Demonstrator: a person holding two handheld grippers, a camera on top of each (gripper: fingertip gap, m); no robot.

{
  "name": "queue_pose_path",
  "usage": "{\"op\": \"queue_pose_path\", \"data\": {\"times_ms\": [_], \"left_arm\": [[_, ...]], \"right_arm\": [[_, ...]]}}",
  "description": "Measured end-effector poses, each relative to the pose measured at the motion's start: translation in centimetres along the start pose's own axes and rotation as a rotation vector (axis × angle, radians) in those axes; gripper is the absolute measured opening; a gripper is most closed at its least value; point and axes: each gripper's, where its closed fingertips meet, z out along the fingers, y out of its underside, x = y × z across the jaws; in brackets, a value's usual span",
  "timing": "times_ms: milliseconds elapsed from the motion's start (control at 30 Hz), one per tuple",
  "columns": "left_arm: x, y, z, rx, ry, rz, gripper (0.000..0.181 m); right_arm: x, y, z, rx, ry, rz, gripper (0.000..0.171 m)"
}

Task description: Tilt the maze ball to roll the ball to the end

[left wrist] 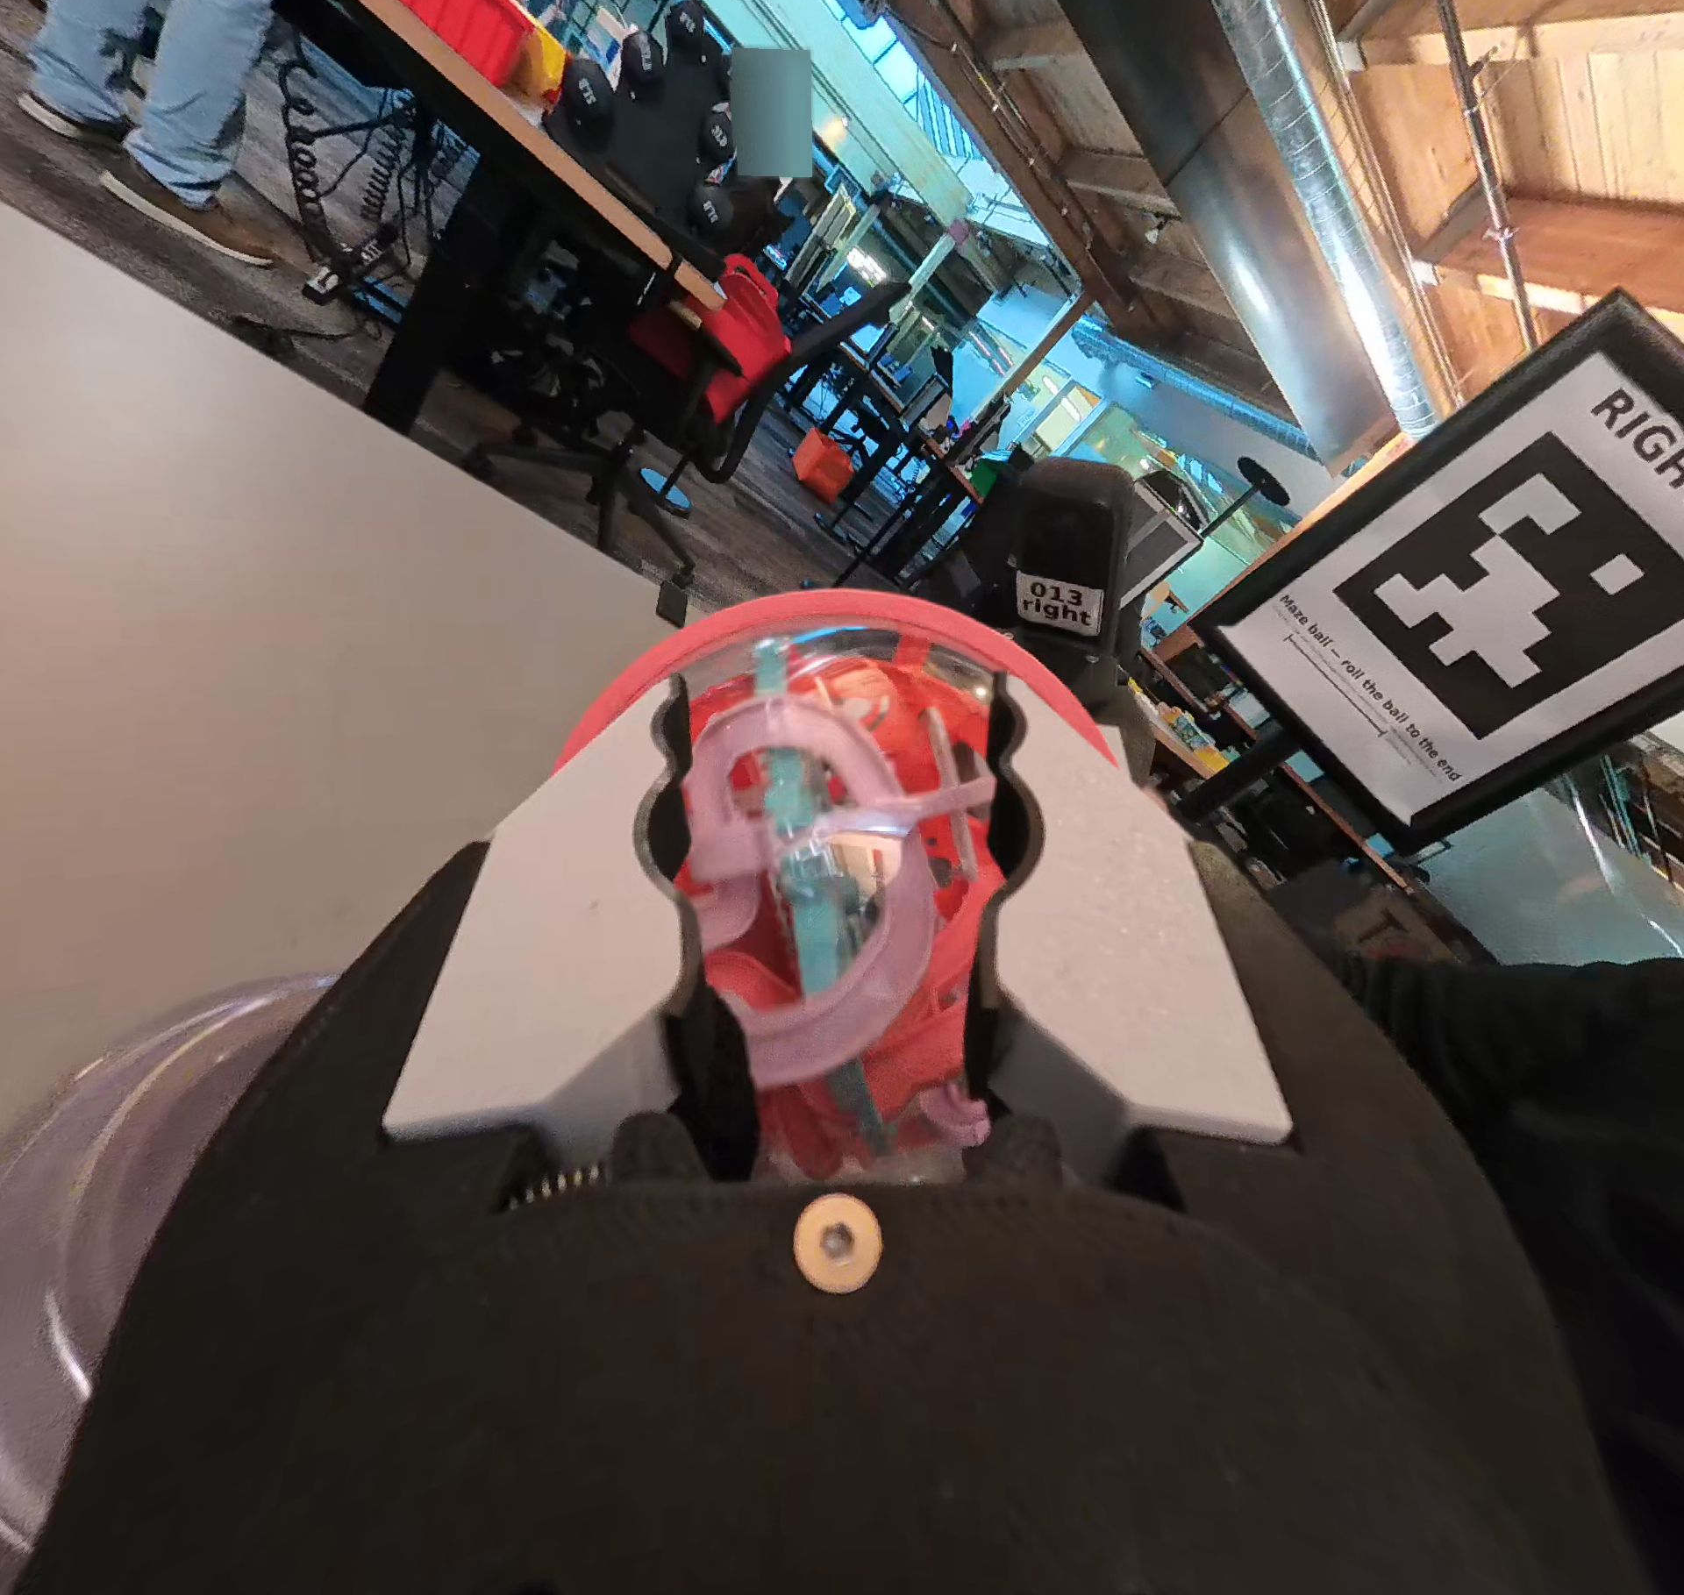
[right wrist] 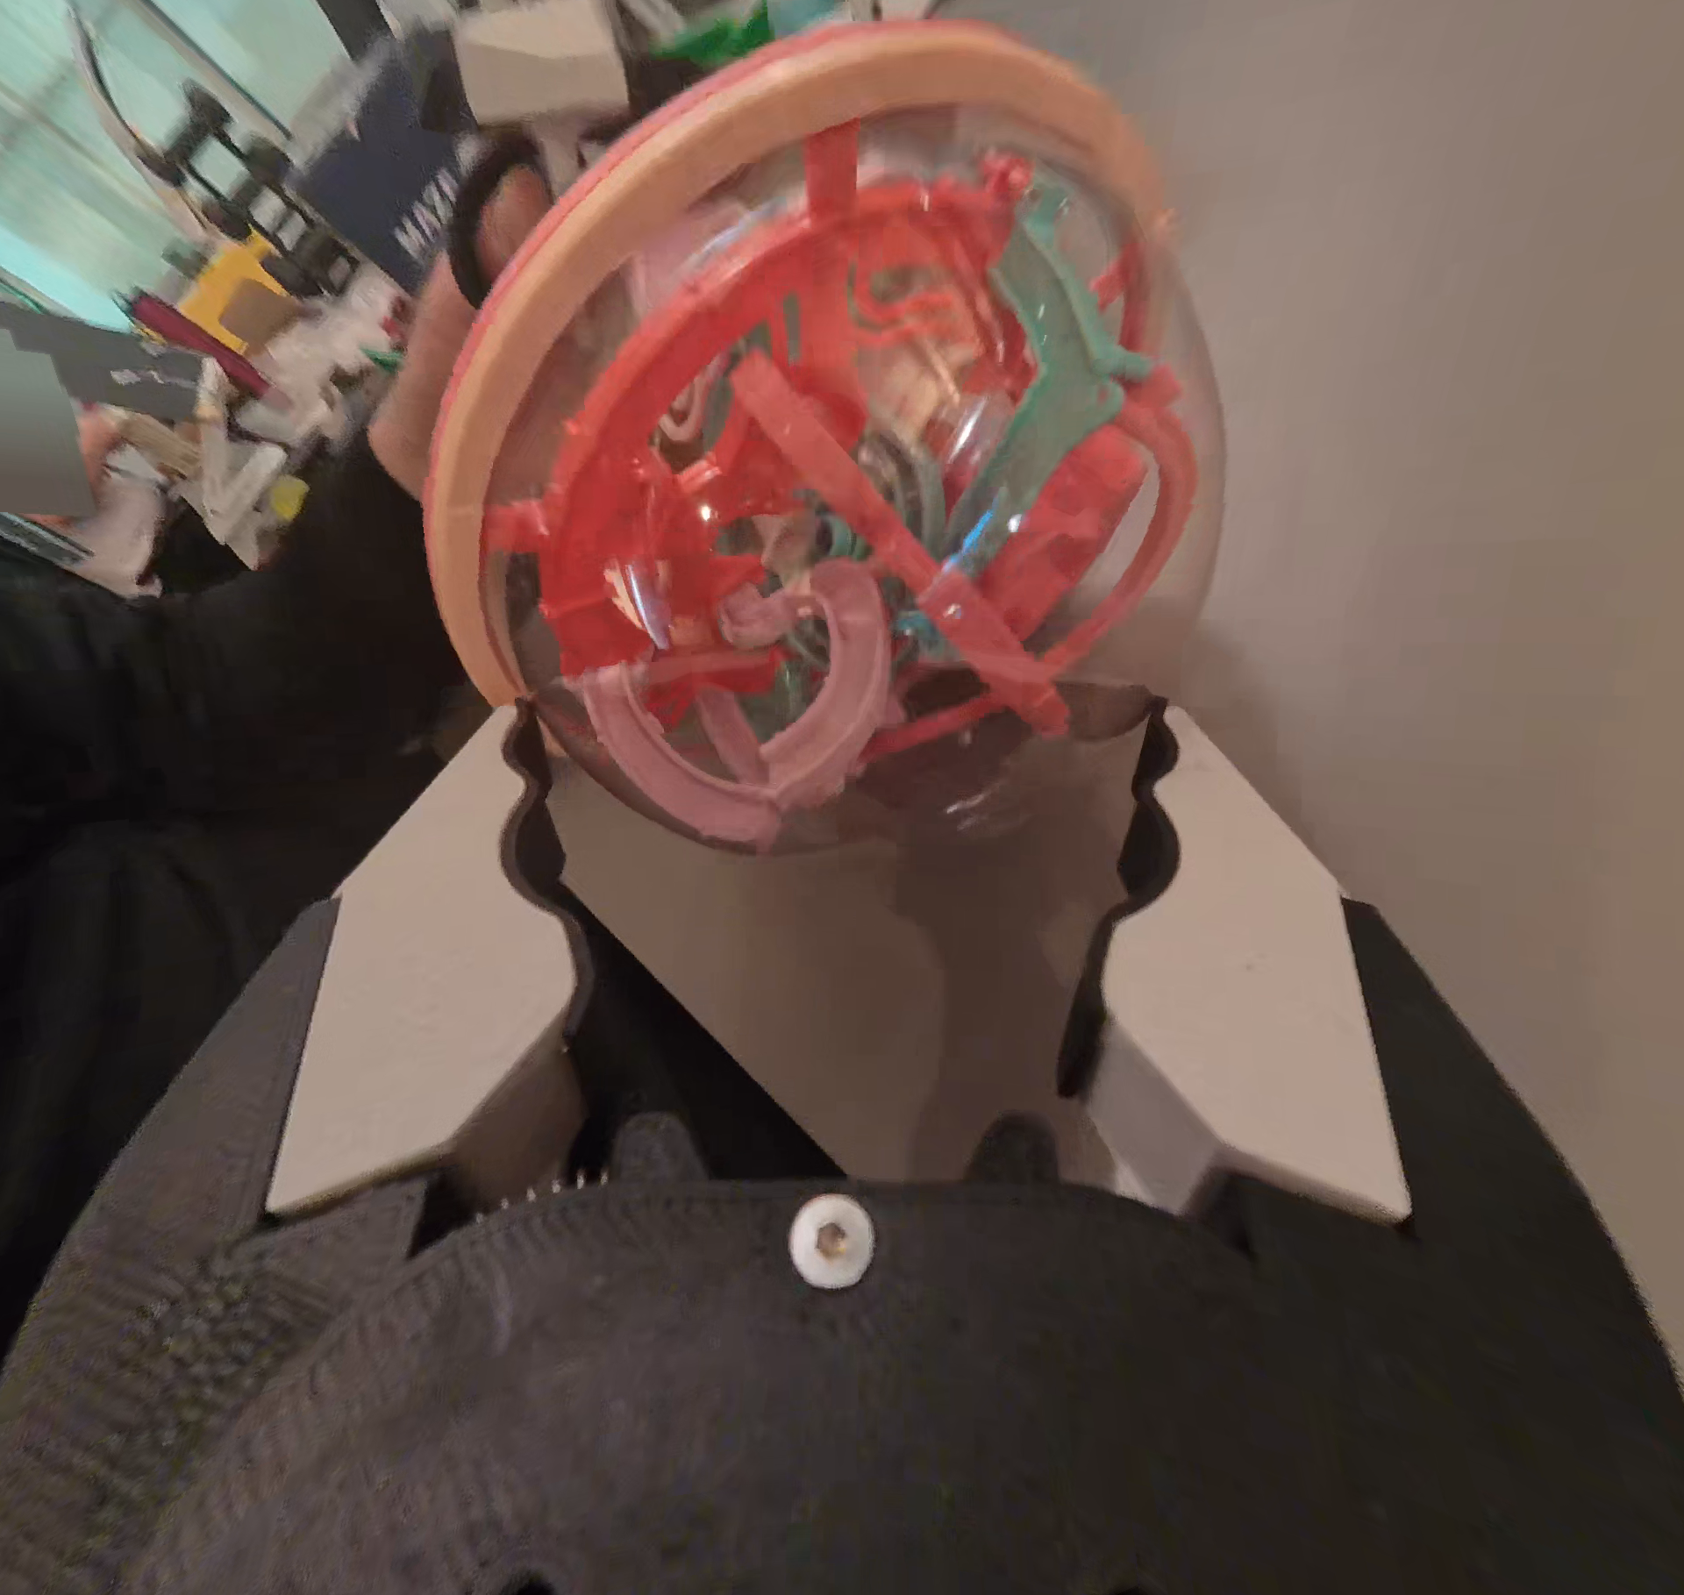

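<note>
Here my left gripper (left wrist: 834, 832) has its jaws closed narrowly around the maze ball (left wrist: 820, 868), its clear shell filling the gap between them. My right gripper (right wrist: 834, 713) has its jaws spread wide, cradling the sphere's lower curve at the tips, with its peach rim (right wrist: 729, 94) tilted toward eleven o'clock above the white counter (right wrist: 1458, 367).

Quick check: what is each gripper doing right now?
Left gripper: shut on the clear plastic maze ball with red tracks.
Right gripper: fingers spread, cradling the maze ball; grip cannot be told.
</note>
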Motion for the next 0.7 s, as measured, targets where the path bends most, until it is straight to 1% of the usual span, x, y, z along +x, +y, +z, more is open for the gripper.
{"op": "queue_pose_path", "data": {"times_ms": [67, 100, 133, 167, 200, 233, 267, 300, 333, 367, 433, 467, 500, 567, 600, 633, 667, 700], "left_arm": [[0.6, -0.4, 0.1, -0.007, 0.004, 0.024, 0.057], [0.9, -0.7, 0.1, -0.004, 0.000, 0.018, 0.059], [1.7, -1.4, 0.0, 0.023, 0.026, 0.013, 0.055], [2.2, -2.0, 0.0, 0.049, 0.038, 0.006, 0.051], [3.2, -2.3, 0.2, 0.056, 0.089, 0.010, 0.048], [3.2, -2.3, 0.6, 0.049, 0.079, 0.001, 0.044], [2.9, -2.2, 0.8, 0.045, 0.048, 0.018, 0.044], [2.2, -2.1, 0.6, 0.050, 0.003, 0.034, 0.043], [1.6, -2.2, 0.0, 0.083, -0.022, 0.024, 0.043], [1.5, -2.2, -0.8, 0.119, -0.028, 0.012, 0.043], [1.3, -2.0, -2.9, 0.180, -0.078, 0.037, 0.043], [1.4, -1.5, -4.0, 0.193, -0.095, 0.043, 0.044], [1.8, -0.7, -4.8, 0.182, -0.082, 0.032, 0.045], [3.0, 1.4, -6.0, 0.143, -0.022, -0.027, 0.049], [4.0, 2.4, -6.0, 0.118, 0.027, -0.049, 0.049], [4.8, 4.2, -5.7, 0.043, 0.066, -0.090, 0.052], [5.2, 5.9, -5.5, -0.030, 0.061, -0.122, 0.063], [5.8, 6.9, -5.8, -0.044, 0.057, -0.119, 0.064]], "right_arm": [[-0.4, -2.3, -0.7, 0.073, -0.005, -0.003, 0.123], [-0.6, -3.4, -0.8, 0.082, -0.005, -0.020, 0.122], [-1.3, -4.8, -0.7, 0.098, -0.028, -0.058, 0.111], [-2.5, -6.5, -0.5, 0.137, -0.086, -0.084, 0.088], [-3.8, -8.1, 0.0, 0.166, -0.149, -0.093, 0.071], [-4.1, -8.7, 1.1, 0.125, -0.151, -0.118, 0.067], [-3.8, -8.8, 2.4, 0.071, -0.108, -0.162, 0.071], [-3.1, -9.1, 3.3, 0.057, -0.071, -0.180, 0.084], [-2.2, -9.2, 3.8, 0.063, -0.032, -0.186, 0.092], [-1.5, -9.0, 4.0, 0.089, 0.000, -0.186, 0.099], [-2.1, -8.2, 3.2, 0.168, -0.023, -0.157, 0.113], [-2.6, -7.3, 2.2, 0.181, -0.048, -0.144, 0.120], [-3.7, -5.9, 1.1, 0.169, -0.113, -0.126, 0.129], [-6.2, -2.2, -0.2, 0.080, -0.279, -0.052, 0.142], [-7.0, -0.3, -0.3, 0.039, -0.310, -0.041, 0.139], [-7.7, 1.6, 0.0, 0.011, -0.323, -0.053, 0.134], [-8.9, 3.2, 0.2, -0.016, -0.368, -0.042, 0.132], [-9.9, 3.9, -0.1, 0.004, -0.422, -0.010, 0.119]]}}
